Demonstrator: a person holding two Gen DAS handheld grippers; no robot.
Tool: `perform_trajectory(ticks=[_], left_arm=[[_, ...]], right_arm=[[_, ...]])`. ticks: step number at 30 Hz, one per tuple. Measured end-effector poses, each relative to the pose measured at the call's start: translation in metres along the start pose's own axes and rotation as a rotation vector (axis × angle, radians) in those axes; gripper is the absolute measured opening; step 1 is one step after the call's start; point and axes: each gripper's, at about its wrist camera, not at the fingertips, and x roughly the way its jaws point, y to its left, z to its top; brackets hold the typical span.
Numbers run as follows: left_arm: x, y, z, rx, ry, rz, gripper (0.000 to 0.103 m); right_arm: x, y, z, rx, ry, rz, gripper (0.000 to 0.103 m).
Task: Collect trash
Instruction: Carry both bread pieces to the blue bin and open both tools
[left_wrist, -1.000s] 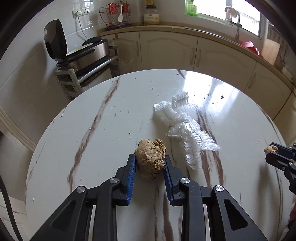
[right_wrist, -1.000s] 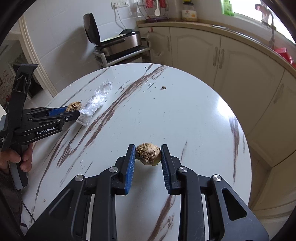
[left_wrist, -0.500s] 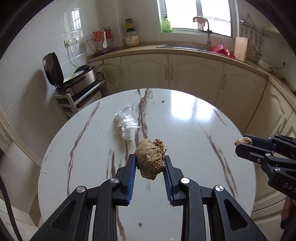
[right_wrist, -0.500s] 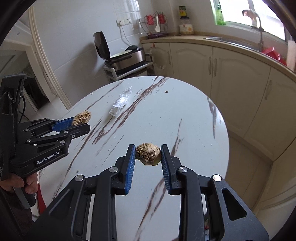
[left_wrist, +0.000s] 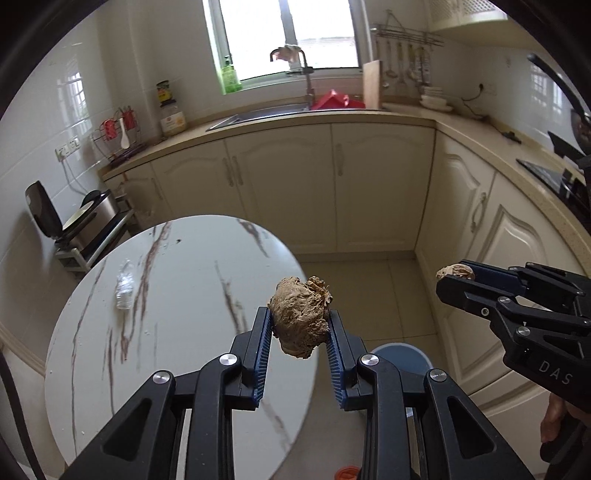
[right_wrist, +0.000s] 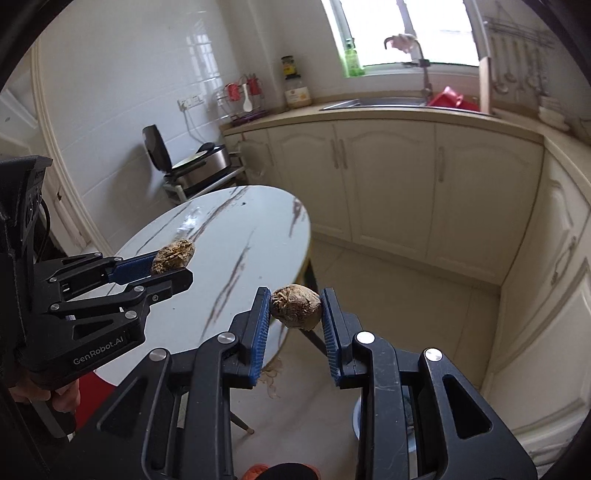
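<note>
— Setting?
— Kitchen with cream cabinets; my round marble desk (left_wrist: 177, 295) sits at left, a crumpled clear plastic wrapper (left_wrist: 125, 291) lying on it.
— Left tool?
— My left tool (left_wrist: 300, 334) pinches a large brown crumpled wad (left_wrist: 299, 317), held beyond the desk edge above the floor.
— Right tool?
— My right tool (right_wrist: 295, 312) clamps a smaller brown wad (right_wrist: 295, 304) over the floor tiles. A blue bin (left_wrist: 402, 356) stands below.

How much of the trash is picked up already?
Two pieces are in hand: the left gripper pinches a big brown crumpled lump, the right gripper a smaller brown wad. Neither is in the blue bin yet. A clear plastic wrapper and dark crumbs remain on the table.
</note>
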Motion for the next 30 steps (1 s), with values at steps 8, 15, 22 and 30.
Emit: perform_trajectory(ticks=[8,15,22,30], left_arm=[[0.045,-0.055,0.021,0.09,0.053,-0.1,0.025],[0.116,-0.076,0.037,0.148,0.141,-0.155,0.025],[0.177,-0.1,0.036,0.177,0.222,-0.184,0.025],[0.226,-0.118,0.041,0.186,0.267,-0.201,0.038]], right_arm=[[0.002,-0.076,-0.041,0.172,0.034,-0.072,0.026],[0.015,-0.134,-0.07,0.282,0.068,-0.132,0.028],[0.025,-0.171,-0.084,0.356,0.077,-0.188,0.05],[0.03,-0.196,-0.1,0.417,0.097,-0.21,0.056]])
